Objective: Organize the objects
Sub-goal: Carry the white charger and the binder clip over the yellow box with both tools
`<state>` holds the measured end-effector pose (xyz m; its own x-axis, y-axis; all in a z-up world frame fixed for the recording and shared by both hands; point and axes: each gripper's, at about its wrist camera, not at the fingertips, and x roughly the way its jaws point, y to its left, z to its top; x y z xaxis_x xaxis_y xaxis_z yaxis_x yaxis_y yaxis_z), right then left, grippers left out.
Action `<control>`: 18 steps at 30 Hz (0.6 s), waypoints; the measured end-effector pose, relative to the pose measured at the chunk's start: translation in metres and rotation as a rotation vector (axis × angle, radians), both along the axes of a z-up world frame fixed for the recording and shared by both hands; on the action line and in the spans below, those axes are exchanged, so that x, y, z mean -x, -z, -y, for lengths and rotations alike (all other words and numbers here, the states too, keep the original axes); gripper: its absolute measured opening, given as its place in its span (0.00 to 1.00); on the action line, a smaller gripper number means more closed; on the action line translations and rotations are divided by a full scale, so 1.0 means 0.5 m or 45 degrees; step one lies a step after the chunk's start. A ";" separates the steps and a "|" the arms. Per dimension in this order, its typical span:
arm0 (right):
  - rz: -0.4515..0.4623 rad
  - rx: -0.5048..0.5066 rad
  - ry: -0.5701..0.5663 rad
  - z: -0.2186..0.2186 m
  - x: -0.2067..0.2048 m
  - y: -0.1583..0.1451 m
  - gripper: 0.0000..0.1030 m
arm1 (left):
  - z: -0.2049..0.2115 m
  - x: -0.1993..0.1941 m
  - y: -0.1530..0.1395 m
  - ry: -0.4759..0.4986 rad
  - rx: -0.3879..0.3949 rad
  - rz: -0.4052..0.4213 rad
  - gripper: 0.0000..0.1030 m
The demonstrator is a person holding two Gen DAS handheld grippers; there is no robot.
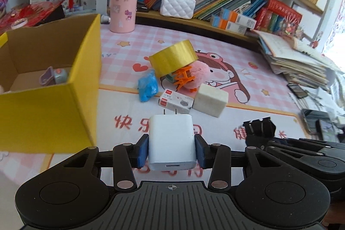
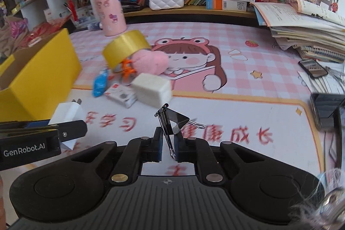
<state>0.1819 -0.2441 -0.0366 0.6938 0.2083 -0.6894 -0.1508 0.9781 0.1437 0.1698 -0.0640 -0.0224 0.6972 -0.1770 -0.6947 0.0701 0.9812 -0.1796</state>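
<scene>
Sorting underway — left tongs (image 1: 171, 151) clamp charger (image 1: 171, 139), right tongs (image 2: 167, 144) pinch binder clip (image 2: 174, 122); tape (image 1: 173, 57), eraser (image 1: 210, 99) left outside yellow box (image 1: 49, 113).

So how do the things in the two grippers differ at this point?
The white charger is a blocky plastic cube; the black binder clip is small, thin metal. The left gripper holds the charger by its flat sides, jaws apart; the right gripper, nearly shut, pinches only the clip's wire handle. Both are clamped between blue pads above the pink mat.
</scene>
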 end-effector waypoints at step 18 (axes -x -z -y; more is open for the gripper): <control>0.040 0.063 -0.179 -0.203 0.171 -0.042 0.10 | -0.188 0.191 -0.021 -0.094 0.034 0.034 0.41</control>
<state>0.0961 -0.1425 -0.0154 0.6815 0.2713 -0.6797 -0.2906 0.9527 0.0889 0.0743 0.0297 -0.0117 0.7270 -0.1427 -0.6717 0.0032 0.9789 -0.2045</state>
